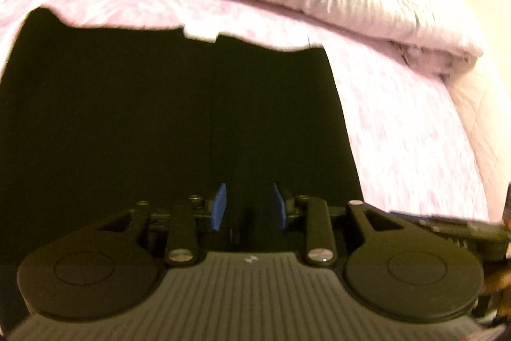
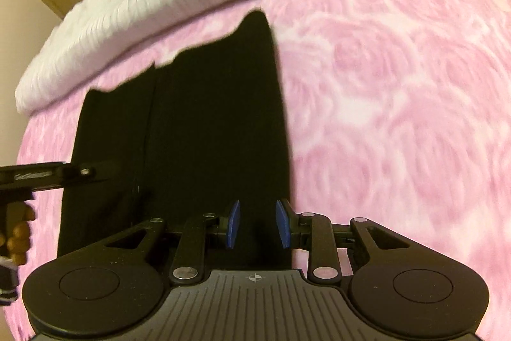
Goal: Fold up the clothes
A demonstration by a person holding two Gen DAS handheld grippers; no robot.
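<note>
Black garment [image 2: 179,123]: flat on pink blanket [image 2: 399,104], far edge ragged.
Left gripper [image 1: 249,206]: fingers apart, holding nothing.
Right gripper [image 2: 257,224]: fingers apart, over garment's right edge.
Open room: blanket rightward.

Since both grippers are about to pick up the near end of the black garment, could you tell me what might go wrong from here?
1. The black garment already lies in layers, so the open right gripper may pinch only the top one.
2. The left gripper sits mid-cloth while the right is near the edge, so the fold could skew.
3. The far hem is ragged; folding now may lock that in. The pink blanket could also get pinched.
</note>
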